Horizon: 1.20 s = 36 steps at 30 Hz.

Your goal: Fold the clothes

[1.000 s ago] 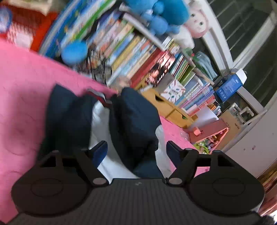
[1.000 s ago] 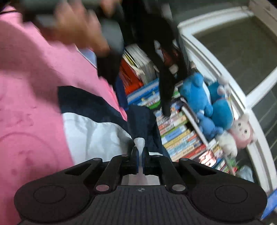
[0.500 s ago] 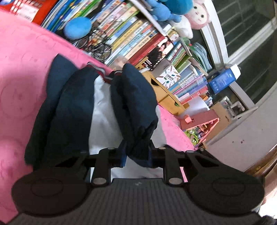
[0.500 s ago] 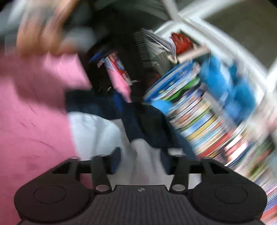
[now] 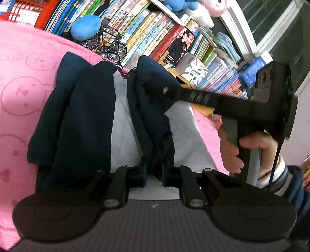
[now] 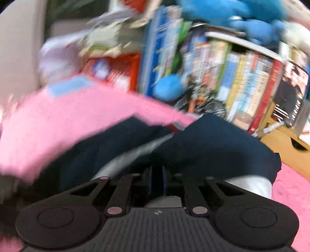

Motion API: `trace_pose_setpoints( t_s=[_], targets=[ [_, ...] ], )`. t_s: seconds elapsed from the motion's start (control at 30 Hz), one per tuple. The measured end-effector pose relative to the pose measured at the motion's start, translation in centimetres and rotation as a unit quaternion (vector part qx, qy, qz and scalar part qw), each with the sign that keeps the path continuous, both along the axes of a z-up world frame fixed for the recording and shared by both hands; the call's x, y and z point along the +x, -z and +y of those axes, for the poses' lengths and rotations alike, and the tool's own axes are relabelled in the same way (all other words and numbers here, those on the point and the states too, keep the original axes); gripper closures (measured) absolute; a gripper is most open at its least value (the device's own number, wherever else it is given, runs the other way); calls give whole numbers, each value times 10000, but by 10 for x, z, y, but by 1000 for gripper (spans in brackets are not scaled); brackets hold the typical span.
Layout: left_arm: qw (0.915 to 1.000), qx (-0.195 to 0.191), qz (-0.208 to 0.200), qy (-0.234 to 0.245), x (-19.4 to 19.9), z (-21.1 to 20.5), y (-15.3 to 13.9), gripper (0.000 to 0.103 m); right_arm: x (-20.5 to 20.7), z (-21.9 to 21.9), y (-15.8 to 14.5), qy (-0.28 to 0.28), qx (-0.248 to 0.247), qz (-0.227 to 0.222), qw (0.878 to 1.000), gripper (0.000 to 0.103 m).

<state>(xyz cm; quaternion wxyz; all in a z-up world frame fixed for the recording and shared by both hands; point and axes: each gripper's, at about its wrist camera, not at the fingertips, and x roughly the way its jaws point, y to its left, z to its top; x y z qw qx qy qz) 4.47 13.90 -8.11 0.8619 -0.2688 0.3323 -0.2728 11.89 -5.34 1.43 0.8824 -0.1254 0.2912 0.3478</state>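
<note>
A navy and white jacket lies on the pink blanket, both navy sleeves folded in over its white front. My left gripper is shut on the lower end of the right-hand navy sleeve. My right gripper comes in from the right, with a hand on its handle, and its tips rest on that sleeve's upper part. The right wrist view is blurred; there my right gripper is shut on navy cloth of the jacket.
Rows of books line the far edge of the blanket, with a small model bicycle, a blue plush ball and plush toys above. A wooden drawer box stands at the right, by a window.
My left gripper went from open to shut on the sleeve's lower end. My right gripper let go of the white cloth, swung over and shut on navy cloth higher up.
</note>
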Motion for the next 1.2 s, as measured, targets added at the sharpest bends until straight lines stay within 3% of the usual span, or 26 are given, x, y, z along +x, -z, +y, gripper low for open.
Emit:
trace_pose_setpoints(
  t_s=[0.07,0.1,0.13,0.23,0.3,0.4,0.47,0.6,0.63,0.7,0.73,0.83,0.9,0.97,1.03,1.07,1.13,1.2],
  targets=[
    [9988,-469,130,40,3,9,6,88,-2,-15,-7,61,316,8,9995,76],
    [9969,-767,181,40,4,16,9,88,-7,-23,-9,-2,333,-120,9994,58],
    [9940,-1064,231,41,6,23,12,88,-18,-34,-10,-125,210,-454,9987,41],
    [9816,-1893,229,45,8,38,17,90,-61,-60,-4,-543,-425,-1525,9859,26],
    [9735,-2275,167,156,8,42,17,86,-77,-62,7,-495,-753,-1871,9782,24],
    [9712,-2367,-37,282,5,41,11,86,-99,-63,25,-356,-1209,-2319,9645,22],
    [9643,-2628,-103,316,4,41,9,86,-113,-63,37,-262,-1510,-2613,9530,22],
    [9508,-3048,-361,432,-1,43,1,86,-123,-61,35,-322,-1091,-2428,9634,21],
    [9484,-3102,-454,471,-3,43,-3,86,-129,-62,36,-449,-1067,-2480,9618,12],
    [9526,-2958,-559,433,-7,42,-14,86,-139,-61,38,-582,-1057,-2600,9580,2],
    [9555,-2864,-606,351,-8,42,-18,86,-141,-59,39,-594,-1078,-2658,9562,2],
    [9610,-2707,-557,5,-5,48,-30,86,-135,-37,47,-330,-1354,-2870,9477,7],
    [9640,-2603,-477,-255,-4,53,-34,75,-124,-26,51,-197,-1421,-2853,9476,13],
    [9673,-2457,-393,-489,-2,56,-39,72,-118,-14,55,-107,-1583,-2985,9411,22],
    [9731,-2224,-236,-559,1,56,-42,61,-113,-2,59,-20,-1761,-3140,9330,43],
    [9765,-2056,-168,-626,4,54,-44,45,-109,0,59,102,-1770,-3167,9318,52],
    [9833,-1661,-69,-745,13,51,-50,26,-100,2,58,297,-1814,-3135,9316,90],
    [9891,-1284,89,-710,28,45,-53,21,-97,2,59,324,-1877,-3134,9303,93]
  ],
)
